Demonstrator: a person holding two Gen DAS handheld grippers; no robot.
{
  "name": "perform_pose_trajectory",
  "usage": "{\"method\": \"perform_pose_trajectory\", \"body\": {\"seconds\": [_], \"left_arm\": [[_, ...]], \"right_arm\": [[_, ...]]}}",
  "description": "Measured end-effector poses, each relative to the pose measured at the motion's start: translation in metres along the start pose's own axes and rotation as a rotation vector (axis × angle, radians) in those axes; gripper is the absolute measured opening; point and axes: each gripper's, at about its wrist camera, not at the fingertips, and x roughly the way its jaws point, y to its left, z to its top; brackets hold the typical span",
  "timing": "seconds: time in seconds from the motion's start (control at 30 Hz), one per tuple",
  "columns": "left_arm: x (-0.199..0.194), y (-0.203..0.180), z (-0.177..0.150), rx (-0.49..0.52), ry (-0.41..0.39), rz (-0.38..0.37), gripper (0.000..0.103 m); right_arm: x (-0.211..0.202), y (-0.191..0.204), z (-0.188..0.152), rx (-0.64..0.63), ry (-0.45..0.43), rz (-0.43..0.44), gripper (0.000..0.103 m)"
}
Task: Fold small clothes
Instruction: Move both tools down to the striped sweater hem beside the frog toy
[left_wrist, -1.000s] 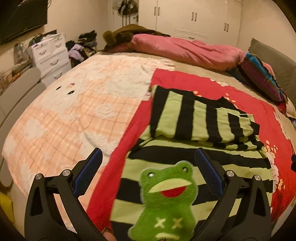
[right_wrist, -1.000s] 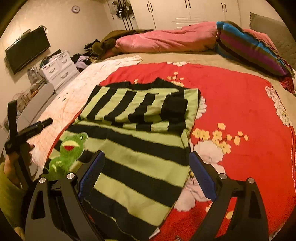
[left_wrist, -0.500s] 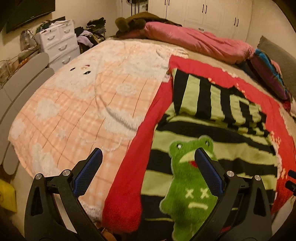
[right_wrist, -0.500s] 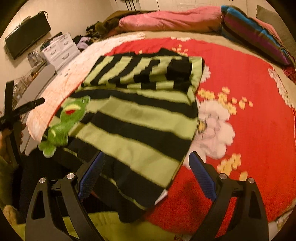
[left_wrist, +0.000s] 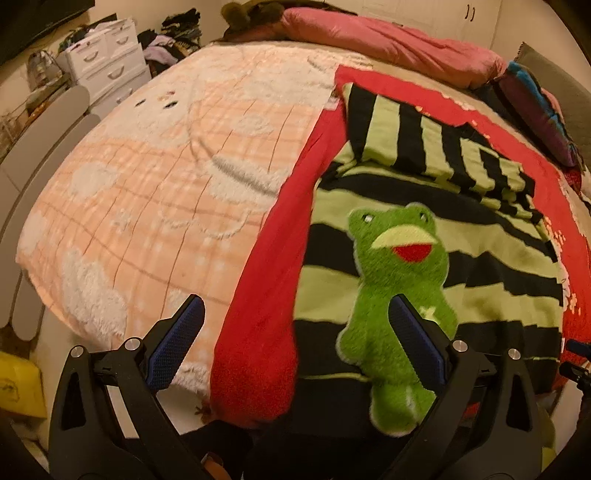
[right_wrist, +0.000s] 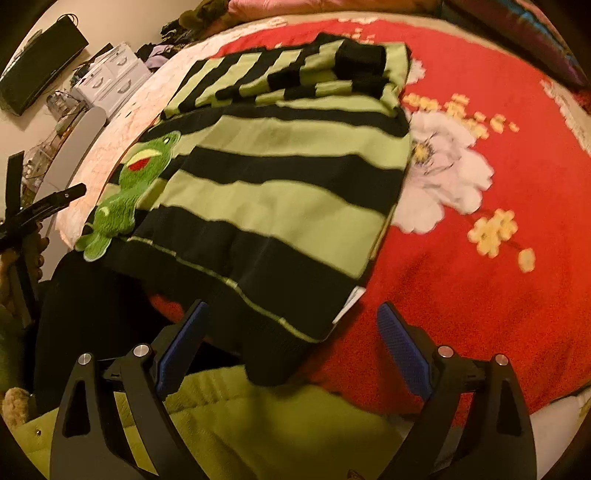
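Striped garment, partly folded, on red blanket at bed edge.

The green-and-black striped sweater (right_wrist: 280, 177) is laid on the red floral blanket (right_wrist: 498, 177); its far end is already folded over, sleeves gathered on top, while the near hem, overhanging the bed edge, is judged yet to be folded. A frog appliqué (left_wrist: 399, 291) is borne at one side. Left gripper (left_wrist: 293, 343) and right gripper (right_wrist: 291, 345) are held wide apart, empty, near the hem.

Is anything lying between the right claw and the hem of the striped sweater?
Nothing visible. The right claw is open with the sweater hem hanging over the bed edge just ahead, only bare red blanket beside it.
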Motion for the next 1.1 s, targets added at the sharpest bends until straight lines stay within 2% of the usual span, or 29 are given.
{"method": "perform_pose_trajectory", "body": {"seconds": [0.17,0.43,0.47,0.53,0.57,0.63,0.7,0.8,0.87,0.93,1.03,1.07,1.1], "left_arm": [[0.007,0.003,-0.011,-0.002,0.071,-0.031,0.094],[0.028,0.004,-0.025,-0.020,0.170,-0.092,0.093],[0.030,0.004,-0.025,-0.024,0.174,-0.097,0.093],[0.031,0.007,-0.025,-0.039,0.177,-0.116,0.090],[0.031,0.008,-0.026,-0.052,0.180,-0.137,0.083],[0.034,0.009,-0.027,-0.077,0.192,-0.193,0.066],[0.035,0.007,-0.028,-0.083,0.202,-0.235,0.043],[0.035,-0.001,-0.027,-0.059,0.203,-0.232,0.038],[0.036,-0.005,-0.027,-0.057,0.212,-0.233,0.039],[0.040,-0.007,-0.026,-0.061,0.230,-0.230,0.040],[0.041,-0.011,-0.026,-0.041,0.232,-0.215,0.039],[0.040,-0.014,-0.026,-0.026,0.227,-0.210,0.032],[0.038,-0.017,-0.026,-0.013,0.217,-0.213,0.021]], "right_arm": [[0.008,0.004,-0.005,0.007,0.046,0.057,0.091],[0.012,-0.003,-0.006,0.043,0.058,0.100,0.091],[0.013,-0.003,-0.006,0.048,0.062,0.109,0.088],[0.015,-0.004,-0.007,0.056,0.062,0.118,0.073],[0.014,-0.004,-0.007,0.058,0.056,0.114,0.070],[0.012,-0.007,-0.006,0.071,0.046,0.121,0.057],[0.010,-0.010,-0.006,0.088,0.036,0.131,0.050],[0.010,-0.015,-0.006,0.103,0.034,0.149,0.048],[0.014,-0.016,-0.006,0.106,0.050,0.159,0.051],[0.018,-0.016,-0.006,0.110,0.060,0.167,0.058],[0.021,-0.012,-0.005,0.088,0.063,0.159,0.058],[0.021,-0.010,-0.005,0.073,0.061,0.154,0.055],[0.019,-0.009,-0.005,0.054,0.052,0.144,0.043]]}}
